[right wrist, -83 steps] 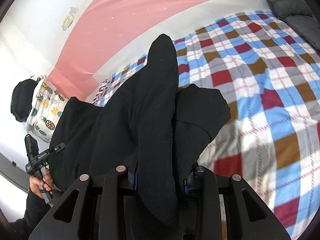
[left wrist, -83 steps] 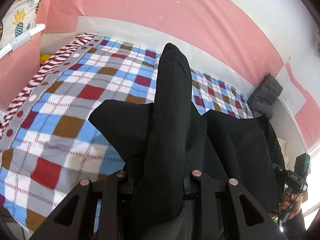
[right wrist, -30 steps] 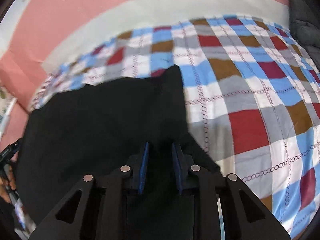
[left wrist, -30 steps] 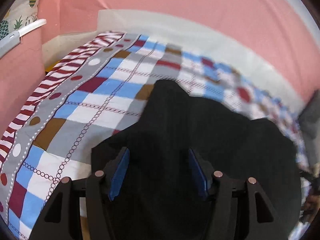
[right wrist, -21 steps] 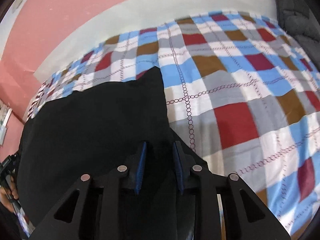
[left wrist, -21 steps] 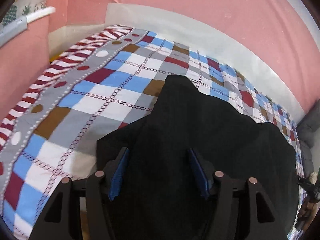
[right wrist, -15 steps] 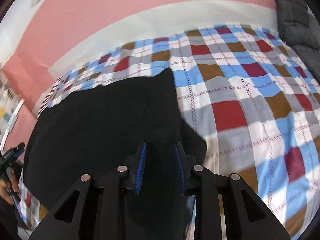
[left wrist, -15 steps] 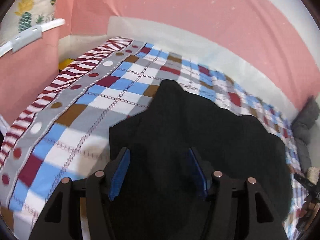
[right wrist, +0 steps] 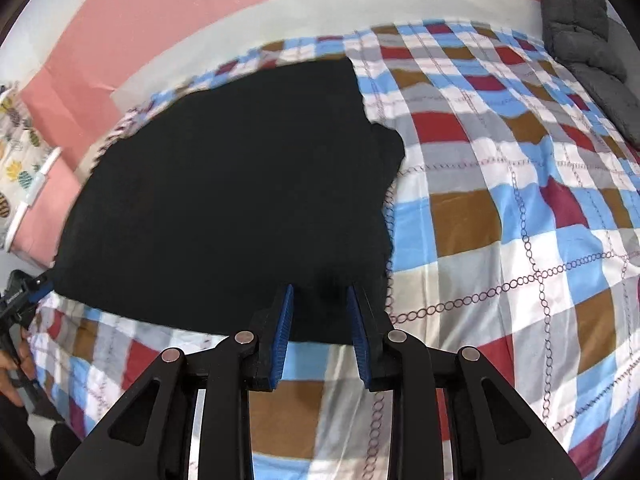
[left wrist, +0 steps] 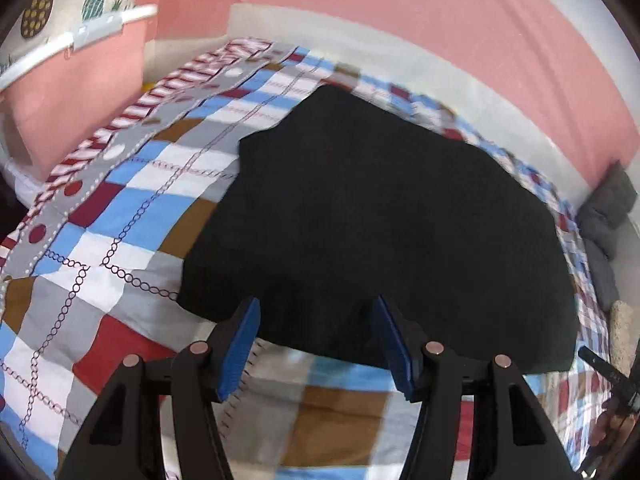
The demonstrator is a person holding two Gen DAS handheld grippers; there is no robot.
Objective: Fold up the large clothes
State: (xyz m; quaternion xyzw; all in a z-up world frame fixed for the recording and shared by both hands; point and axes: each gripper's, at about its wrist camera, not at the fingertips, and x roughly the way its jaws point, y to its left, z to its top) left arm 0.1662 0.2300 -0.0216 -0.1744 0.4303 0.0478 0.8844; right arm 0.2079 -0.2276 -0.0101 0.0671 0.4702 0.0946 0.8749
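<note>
A large black garment point(left wrist: 372, 220) lies spread flat on the checked bedspread point(left wrist: 120, 216). It also shows in the right wrist view point(right wrist: 224, 192). My left gripper point(left wrist: 316, 304) is open and empty, its blue pads just above the garment's near edge. My right gripper point(right wrist: 320, 292) is open, its blue pads on either side of the garment's near edge at the right corner, gripping nothing. A short sleeve point(right wrist: 390, 152) sticks out on the garment's right side.
A pink wall point(left wrist: 400, 12) runs behind the bed. A pineapple-print pillow point(left wrist: 60, 4) is at the far left. Grey cushions point(right wrist: 580, 32) lie at the bed's far right. The other hand-held gripper shows at the edge in each view point(right wrist: 16, 296).
Both grippers let go of the garment and drew back toward the near edge. The garment, earlier held up and draped, now lies flat on the bed.
</note>
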